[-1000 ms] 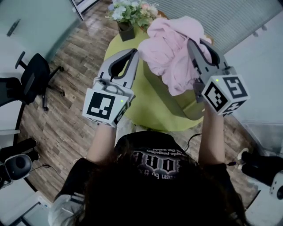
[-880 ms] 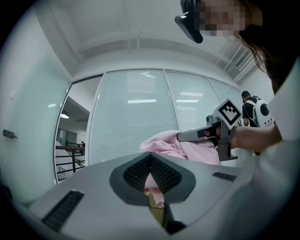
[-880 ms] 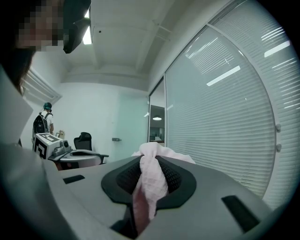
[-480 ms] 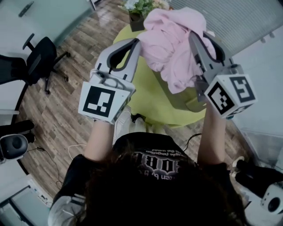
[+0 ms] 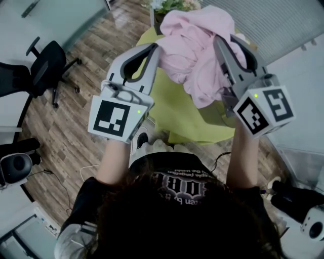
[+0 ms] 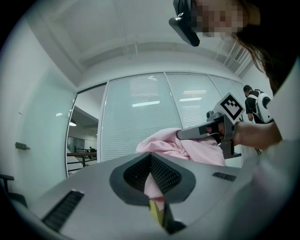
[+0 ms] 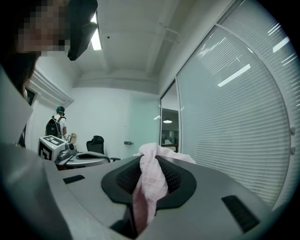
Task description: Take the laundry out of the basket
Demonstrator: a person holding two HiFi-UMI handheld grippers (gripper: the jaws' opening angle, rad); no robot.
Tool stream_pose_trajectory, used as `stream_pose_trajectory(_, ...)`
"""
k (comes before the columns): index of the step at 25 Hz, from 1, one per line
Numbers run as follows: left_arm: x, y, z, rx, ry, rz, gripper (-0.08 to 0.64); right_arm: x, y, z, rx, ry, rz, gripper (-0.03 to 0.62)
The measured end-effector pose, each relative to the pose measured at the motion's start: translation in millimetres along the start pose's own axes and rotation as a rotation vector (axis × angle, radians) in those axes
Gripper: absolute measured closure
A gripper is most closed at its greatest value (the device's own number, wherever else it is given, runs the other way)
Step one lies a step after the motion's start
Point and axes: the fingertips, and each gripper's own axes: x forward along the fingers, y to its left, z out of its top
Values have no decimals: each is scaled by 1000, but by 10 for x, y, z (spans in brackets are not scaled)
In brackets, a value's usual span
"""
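A pink garment [image 5: 195,48] hangs bunched in the air between my two grippers, high above the round yellow-green table [image 5: 172,109]. My left gripper [image 5: 157,50] is shut on the garment's left edge; pink cloth [image 6: 154,187] shows pinched between its dark pads. My right gripper [image 5: 220,43] is shut on the right side, with a fold of pink cloth [image 7: 150,187] squeezed between its pads. From the left gripper view the garment [image 6: 187,150] runs across to the right gripper [image 6: 187,134]. An olive basket [image 5: 212,119] shows partly below the hanging cloth.
A potted flower arrangement [image 5: 169,6] stands at the table's far edge. A black office chair [image 5: 43,66] sits on the wood floor at left. White blinds [image 5: 268,20] and a glass wall line the right. Another person [image 7: 55,124] stands far off.
Both grippers have risen and moved toward the far side with the pink garment held between them. The view has swung, so the flowers now sit at the top edge.
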Motion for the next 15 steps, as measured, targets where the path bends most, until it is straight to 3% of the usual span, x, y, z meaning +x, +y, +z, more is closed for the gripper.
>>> stream_pose_trajectory(4,-112,332,-11,-6,-4,-19,560,268,222,12,2,7,-13,515)
stream_pose_trajectory(15,-67,402,1,-3,8,-76,560,339,260,-53,69,-15,-44,515)
